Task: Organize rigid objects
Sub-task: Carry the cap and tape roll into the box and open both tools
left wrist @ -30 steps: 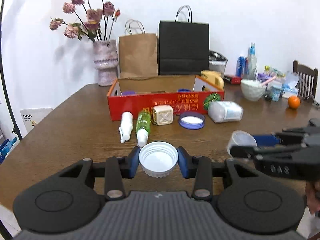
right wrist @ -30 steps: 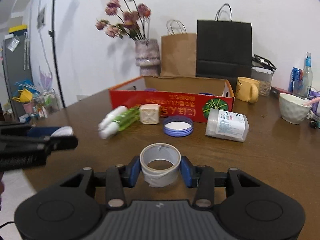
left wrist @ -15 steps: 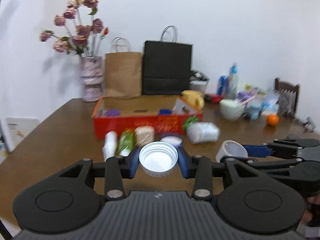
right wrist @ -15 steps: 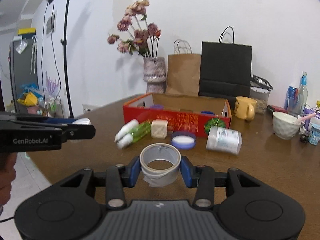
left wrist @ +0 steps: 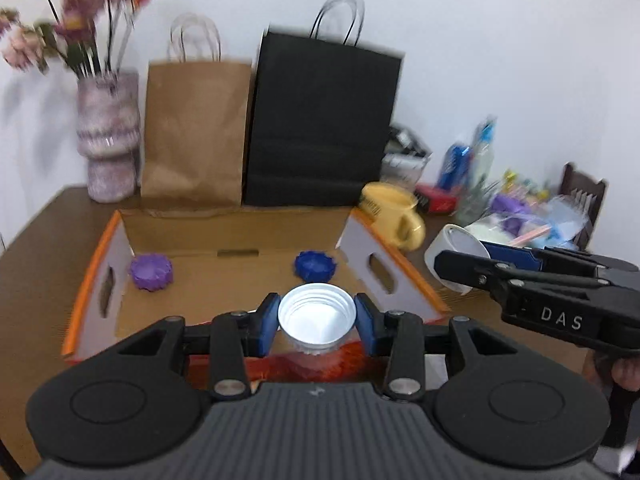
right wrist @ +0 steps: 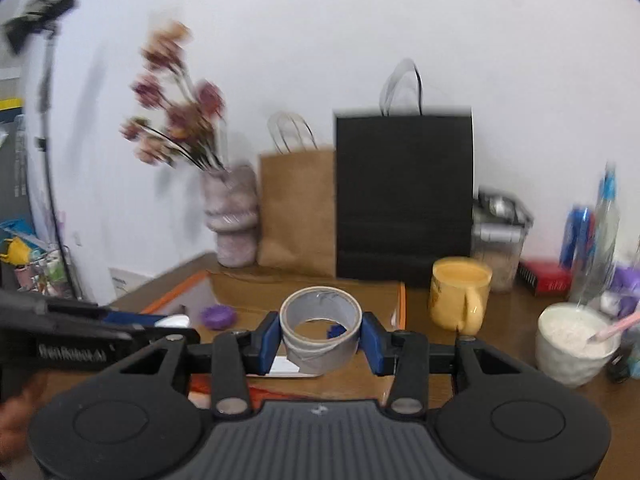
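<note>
My left gripper is shut on a white screw lid and holds it over the near edge of the red cardboard box. A purple lid and a blue lid lie inside the box. My right gripper is shut on a roll of grey tape and holds it above the box's right end. The right gripper also shows in the left wrist view, with the tape roll in it. The left gripper shows at the left of the right wrist view.
A yellow mug stands just right of the box. A white bowl and bottles stand further right. A brown bag, a black bag and a flower vase stand behind the box.
Both grippers have moved forward and up over the box, still holding the lid and the tape. The bottles and jar in front of the box have dropped out of view.
</note>
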